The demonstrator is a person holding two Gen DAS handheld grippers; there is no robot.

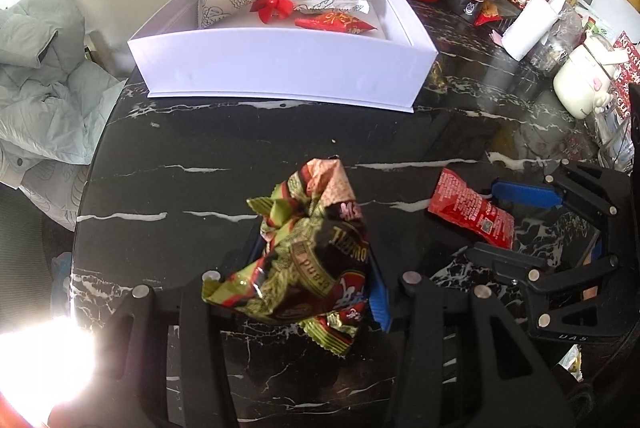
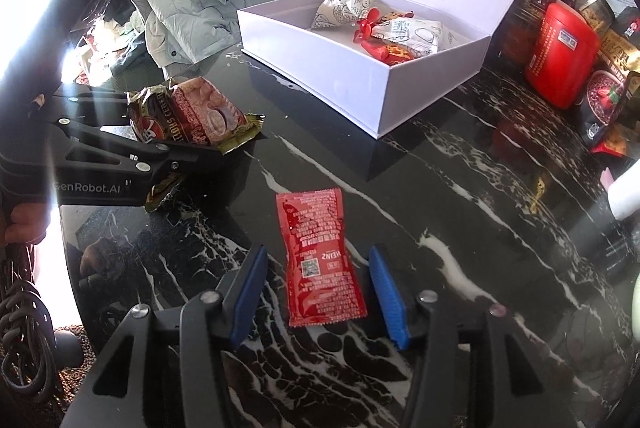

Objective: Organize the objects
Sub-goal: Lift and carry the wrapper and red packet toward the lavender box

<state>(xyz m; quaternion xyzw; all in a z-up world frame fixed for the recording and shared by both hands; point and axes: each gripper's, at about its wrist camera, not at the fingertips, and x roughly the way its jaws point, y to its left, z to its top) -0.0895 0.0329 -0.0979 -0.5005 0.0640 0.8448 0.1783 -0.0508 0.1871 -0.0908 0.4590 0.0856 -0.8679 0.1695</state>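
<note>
While the black marble table (image 2: 460,188) carries an open white box (image 1: 280,68) at its far side, the left gripper (image 1: 316,268) pinches a crumpled snack packet (image 1: 316,248) above the tabletop. Nearer, the right gripper (image 2: 320,284) is spread around a red ketchup sachet (image 2: 320,260) lying flat between its fingers.

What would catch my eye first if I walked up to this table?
Probably the crumpled cereal snack packet pinched in the left gripper above the black marble table. Next, the red ketchup sachet lying flat between the right gripper's open fingers, and the open white box holding wrapped treats behind.
</note>
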